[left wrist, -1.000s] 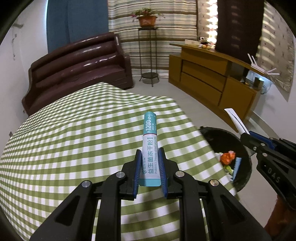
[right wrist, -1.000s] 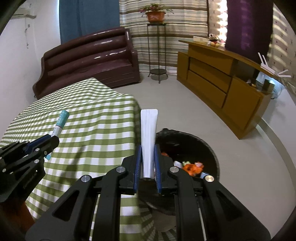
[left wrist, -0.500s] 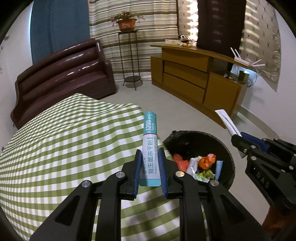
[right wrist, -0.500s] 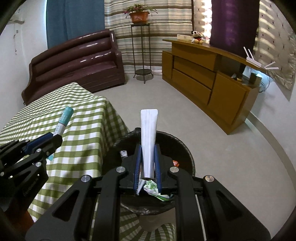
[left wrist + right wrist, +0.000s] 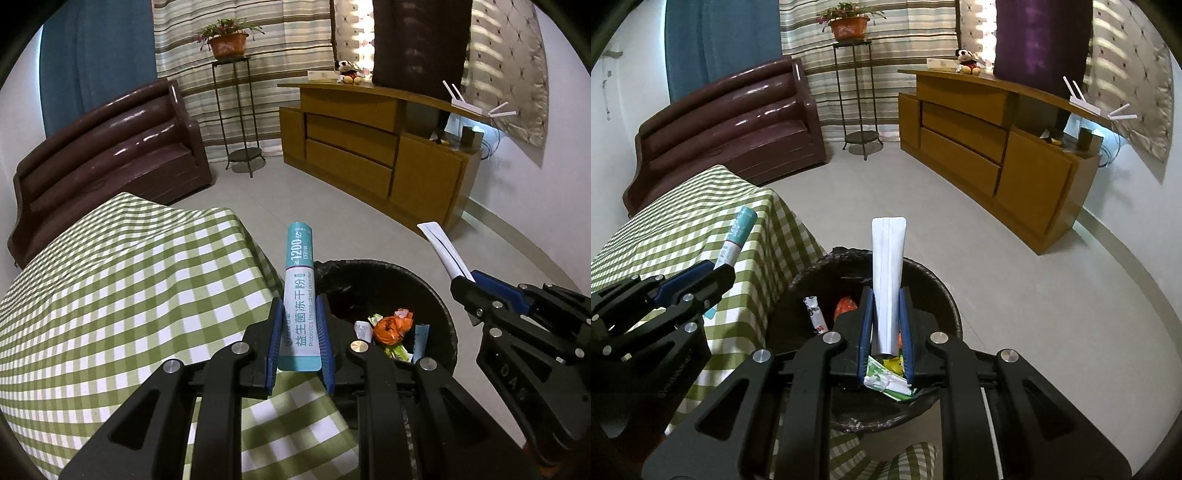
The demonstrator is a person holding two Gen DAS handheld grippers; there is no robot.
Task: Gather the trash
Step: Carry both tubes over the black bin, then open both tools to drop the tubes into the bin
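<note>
Over bin (image 5: 945, 295) – right tool (image 5: 885, 325) clamps white strip (image 5: 887, 273); left view alone shows left tool (image 5: 300, 339) clamping teal sachet (image 5: 298, 295).

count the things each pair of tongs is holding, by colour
teal and white: 1, the probiotics sachet clamped in the left tongs, over the table edge beside the bin
plain white: 1, the flat white wrapper clamped in the right tongs, above the bin
total: 2
</note>
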